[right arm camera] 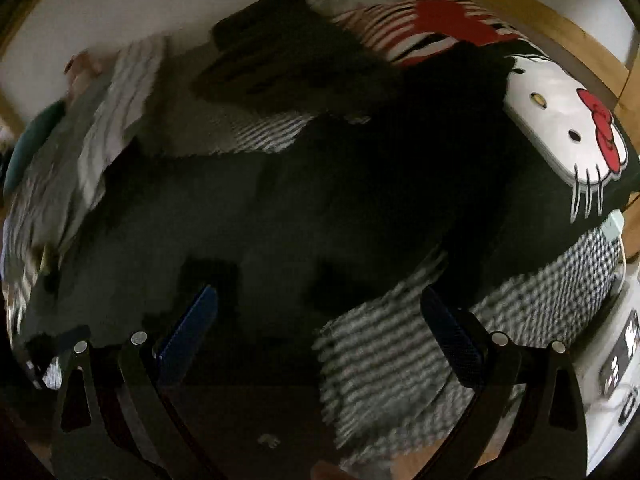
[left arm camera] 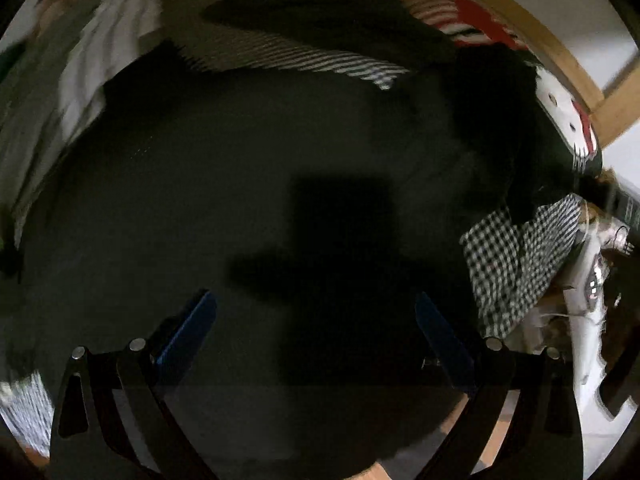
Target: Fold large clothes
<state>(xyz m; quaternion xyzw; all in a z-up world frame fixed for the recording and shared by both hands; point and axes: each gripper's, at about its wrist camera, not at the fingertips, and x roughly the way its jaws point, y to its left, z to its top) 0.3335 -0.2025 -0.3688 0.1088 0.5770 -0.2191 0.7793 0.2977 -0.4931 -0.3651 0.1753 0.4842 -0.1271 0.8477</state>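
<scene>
Hovering both over the dark garment point(left arm camera: 248, 184), which lies spread flat on the bed's striped sheet point(right arm camera: 380, 356) w/ other clothes pushed to the edges, prob. to leave folding room. Left hand-held gripper point(left arm camera: 316, 320) and right hand-held gripper point(right arm camera: 320, 316) are both released, jaws wide apart, grasping nothing. Garment's long axis seems to run left-right across both views, its right end toward the cat-face pillow point(right arm camera: 560, 120); can't tell collar from hem, too dim and blurred.

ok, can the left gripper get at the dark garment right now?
Probably yes. The left gripper is open, fingers spread, holding nothing, and the dark garment lies spread directly ahead with nothing between them. The frame is blurred, so contact is unclear.
</scene>
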